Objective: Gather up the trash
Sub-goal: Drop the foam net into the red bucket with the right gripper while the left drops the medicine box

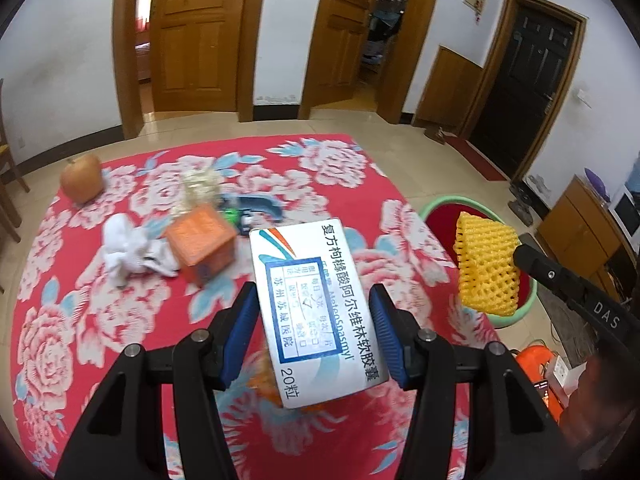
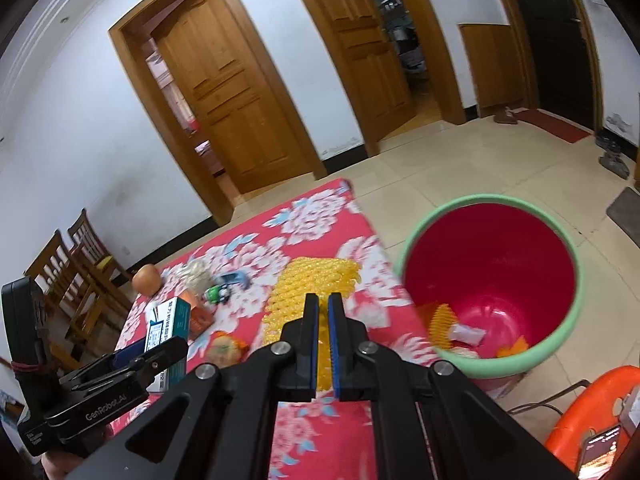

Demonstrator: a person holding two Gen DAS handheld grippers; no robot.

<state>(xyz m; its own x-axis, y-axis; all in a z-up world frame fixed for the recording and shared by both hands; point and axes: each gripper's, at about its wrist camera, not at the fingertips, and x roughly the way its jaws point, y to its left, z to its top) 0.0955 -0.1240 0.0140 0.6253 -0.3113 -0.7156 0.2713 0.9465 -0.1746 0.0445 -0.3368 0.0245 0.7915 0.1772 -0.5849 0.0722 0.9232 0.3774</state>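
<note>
My left gripper (image 1: 314, 330) is shut on a white medicine box (image 1: 316, 308) with Chinese print and holds it above the red flowered table (image 1: 80, 320). The box also shows in the right wrist view (image 2: 166, 320). My right gripper (image 2: 323, 310) is shut on a yellow foam fruit net (image 2: 304, 288), also seen in the left wrist view (image 1: 486, 266), held above the table's right edge beside the red bin with a green rim (image 2: 576, 300). The bin holds several scraps.
On the table lie an orange box (image 1: 202, 248), crumpled white tissue (image 1: 128, 250), an orange fruit (image 1: 82, 178), a pale foam piece (image 1: 198, 186) and a blue-green object (image 1: 252, 212). Wooden chairs (image 2: 76, 276) stand left. An orange stool (image 2: 592, 412) with a phone is lower right.
</note>
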